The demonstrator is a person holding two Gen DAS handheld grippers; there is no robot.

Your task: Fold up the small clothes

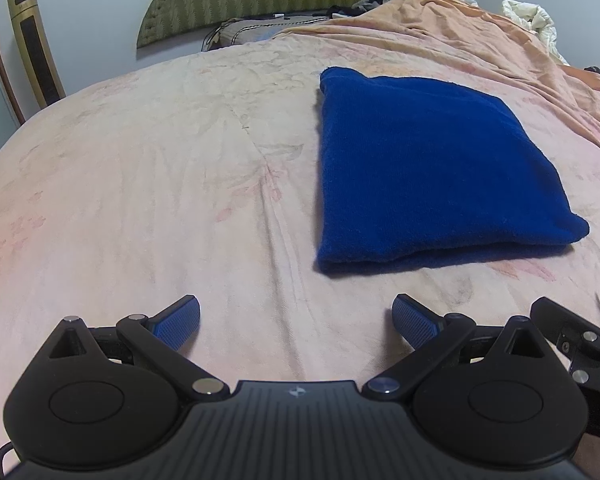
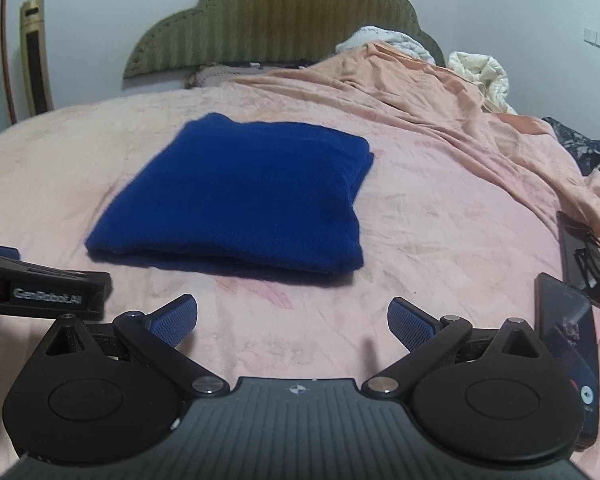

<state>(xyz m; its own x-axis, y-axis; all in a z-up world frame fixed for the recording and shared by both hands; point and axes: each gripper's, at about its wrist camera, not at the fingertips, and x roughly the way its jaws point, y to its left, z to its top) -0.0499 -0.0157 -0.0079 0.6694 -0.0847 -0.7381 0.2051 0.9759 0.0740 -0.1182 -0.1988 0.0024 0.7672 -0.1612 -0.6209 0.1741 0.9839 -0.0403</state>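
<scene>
**Blue garment folded, both tongs free**

The dark blue knitted garment (image 1: 432, 168) lies as a squared, layered bundle mid-bed on the pink floral bedspread (image 1: 140, 200), apparently finished. Left gripper (image 1: 296, 322) and right gripper (image 2: 292, 320) hover short of it, both spread wide and holding nothing. Only the right view shows two black phones (image 2: 568, 344) at the bed's right edge.

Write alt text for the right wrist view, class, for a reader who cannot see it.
A folded blue garment lies flat on a pink bedspread, ahead of the open, empty right hand-held gripper. Two phones lie at the right edge, and the left hand-held gripper juts in from the left.
</scene>
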